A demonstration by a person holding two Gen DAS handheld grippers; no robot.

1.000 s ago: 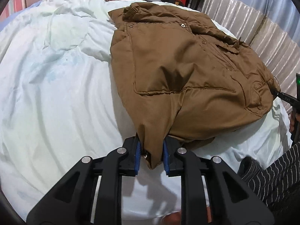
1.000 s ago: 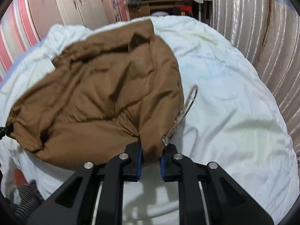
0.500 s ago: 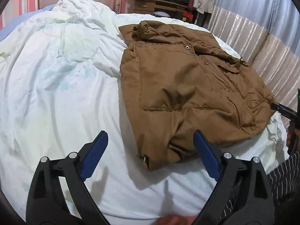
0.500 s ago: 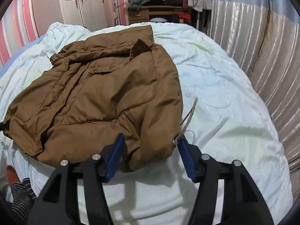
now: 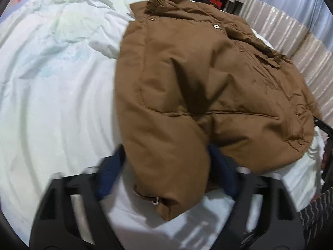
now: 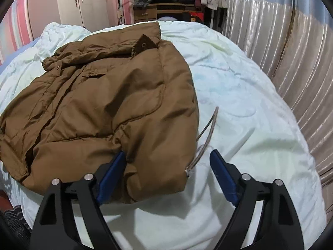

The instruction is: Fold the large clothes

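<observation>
A brown padded jacket [image 5: 208, 73] lies spread on a pale quilt [image 5: 52, 83], collar towards the far end. My left gripper [image 5: 166, 150] straddles the thick folded near corner of the jacket. Its jaws are closing, with the fold filling the gap between the blue pads [image 5: 112, 173]; blur hides whether they press. In the right wrist view the jacket [image 6: 104, 104] has its other near corner between the jaws of my right gripper [image 6: 168, 153]. These jaws are opening: one pad lies against the fabric and the other stands apart on the quilt [image 6: 239, 104]. A drawstring [image 6: 208, 125] trails from the hem.
A padded beige panel [image 6: 291, 62] runs along the right side of the bed. A dresser piled with clothes [image 6: 166, 4] and a white wardrobe [image 6: 83, 0] stand beyond the far end. A striped sleeve [image 5: 316, 204] shows at the near right.
Both grippers let go of the jacket's hem and spread wide, and the jacket settled onto the quilt. The left gripper then moved forward over the near corner, its jaws narrower than half a second ago.
</observation>
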